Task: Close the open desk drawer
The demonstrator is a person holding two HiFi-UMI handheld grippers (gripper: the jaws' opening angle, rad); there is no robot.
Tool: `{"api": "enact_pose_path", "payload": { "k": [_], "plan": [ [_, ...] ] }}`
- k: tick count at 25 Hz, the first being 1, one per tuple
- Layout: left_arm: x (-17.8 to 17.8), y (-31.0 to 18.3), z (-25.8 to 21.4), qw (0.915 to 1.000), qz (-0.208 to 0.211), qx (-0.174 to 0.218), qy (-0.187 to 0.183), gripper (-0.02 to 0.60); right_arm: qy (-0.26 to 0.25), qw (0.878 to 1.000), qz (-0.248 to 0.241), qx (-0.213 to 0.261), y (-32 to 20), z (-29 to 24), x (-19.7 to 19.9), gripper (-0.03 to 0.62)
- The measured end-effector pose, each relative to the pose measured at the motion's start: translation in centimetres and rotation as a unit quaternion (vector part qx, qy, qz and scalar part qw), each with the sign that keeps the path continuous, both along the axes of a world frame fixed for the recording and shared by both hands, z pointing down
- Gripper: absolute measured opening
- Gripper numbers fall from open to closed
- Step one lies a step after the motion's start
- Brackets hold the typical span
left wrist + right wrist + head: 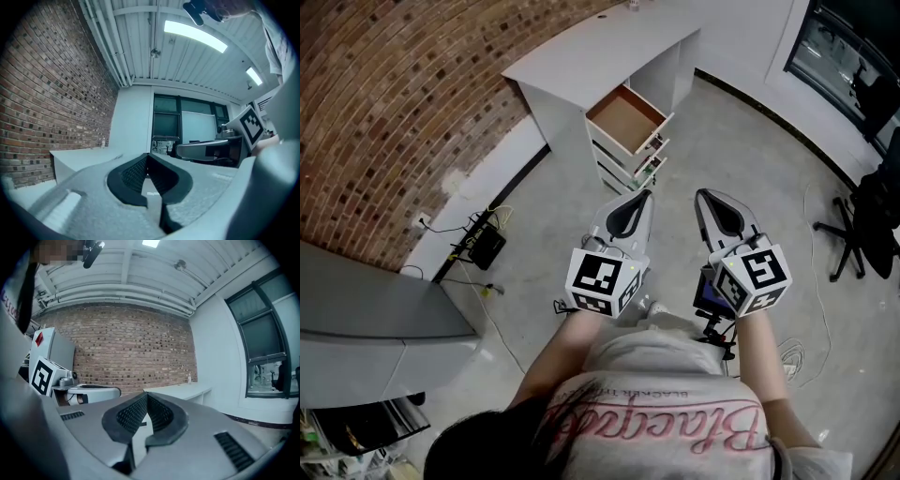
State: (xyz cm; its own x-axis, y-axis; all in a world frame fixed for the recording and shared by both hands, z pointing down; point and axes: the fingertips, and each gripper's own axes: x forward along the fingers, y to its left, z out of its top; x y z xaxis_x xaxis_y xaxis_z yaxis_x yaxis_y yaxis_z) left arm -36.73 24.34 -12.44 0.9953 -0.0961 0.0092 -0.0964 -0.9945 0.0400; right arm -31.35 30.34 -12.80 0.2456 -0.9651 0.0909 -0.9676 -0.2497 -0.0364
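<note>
- The open drawer (624, 119) is the top 1 in a stack at the near end of the white bench (581, 52). It is well apart from both claws, across bare floor (534, 244).
- It is pulled out of the bench front toward the person, brown bottom facing up and empty. Its slide axis runs from upper left to lower right in the head view, with the white front panel at the lower-right end.
- The 2 lower drawers (630, 161) beneath it also look slightly out.
- My guess is it is light, rigid and on runners, so it needs a straight push, not a grip. Press flat on the middle of the front panel, along the slide axis; an off-centre push could rack it.
- The left claw (643, 199) has its tips together on nothing.
- The right claw (705, 197) is likewise closed and empty.
</note>
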Motion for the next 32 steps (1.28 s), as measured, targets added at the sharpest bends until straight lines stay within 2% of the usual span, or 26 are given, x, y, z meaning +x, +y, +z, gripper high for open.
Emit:
{"api": "enact_pose_path", "payload": {
  "k": [8,12,16,21,26,32],
  "plan": [
    [5.6,-0.3,0.9,0.9993,-0.037,-0.006,-0.002,0.005,-0.007,0.999,-0.048,-0.016,-0.8,2.0,4.4,0.011],
    [7.4,-0.3,1.2,0.9989,-0.047,-0.005,-0.007,0.005,0.005,0.997,-0.066,-0.024,-1.2,2.5,5.9,0.011],
    [8.5,-0.4,2.0,0.9983,-0.056,-0.006,-0.018,0.005,0.017,0.997,-0.071,-0.028,-1.1,2.8,7.4,0.011],
    [9.7,-0.7,2.7,0.9978,-0.059,-0.011,-0.029,0.005,0.067,0.994,-0.067,-0.062,-1.2,4.0,9.4,0.011],
    [11.6,-1.9,3.7,0.9976,-0.057,-0.017,-0.036,0.005,0.068,0.994,-0.065,-0.063,-2.2,4.5,11.7,0.011],
    [15.4,-4.3,4.2,0.9973,-0.058,-0.024,-0.038,0.005,0.075,0.993,-0.060,-0.070,-4.0,5.0,14.9,0.011]
  ]
}}
